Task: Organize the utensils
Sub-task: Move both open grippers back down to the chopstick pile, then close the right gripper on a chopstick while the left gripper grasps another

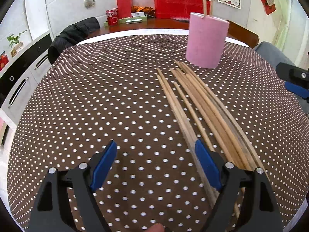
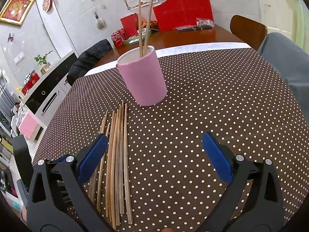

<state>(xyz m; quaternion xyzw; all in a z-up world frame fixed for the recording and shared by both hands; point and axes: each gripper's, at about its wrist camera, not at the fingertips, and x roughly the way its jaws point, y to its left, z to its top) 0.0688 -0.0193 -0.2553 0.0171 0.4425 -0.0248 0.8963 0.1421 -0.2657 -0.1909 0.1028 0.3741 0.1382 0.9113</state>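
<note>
We see a bundle of loose chopsticks (image 1: 202, 112) lying flat on the brown cloth with white dots (image 1: 96, 106). They are pale wood, plain and slender, tapering toward the far tips, some a shade greyer than the rest; they lie roughly side by side, touching or overlapping, with two a little apart on the left of the bundle. In the left wrist view they run from about 5 o'clock up toward 1 o'clock, their far tips stopping just short of the pink cup (image 1: 206, 40). The cup is a matte pink cylinder (white inside, as the right wrist view shows) standing upright at 1 o'clock, with two chopsticks in the cup (image 2: 143, 25) leaning against its rim.

Our left gripper (image 1: 156, 150) hangs over the cloth with its blue-padded jaws spread wide and nothing between them; its right finger (image 1: 207, 166) lies over the near part of the bundle. Our right gripper (image 2: 155, 141) is likewise spread wide and holds nothing; in its view the bundle (image 2: 117, 154) sits at 7 o'clock, partly under the left finger (image 2: 92, 158), and the cup (image 2: 143, 79) stands at 12 o'clock.

At the back a red bag (image 2: 183, 11) rests on bare wooden table (image 2: 193, 36).
</note>
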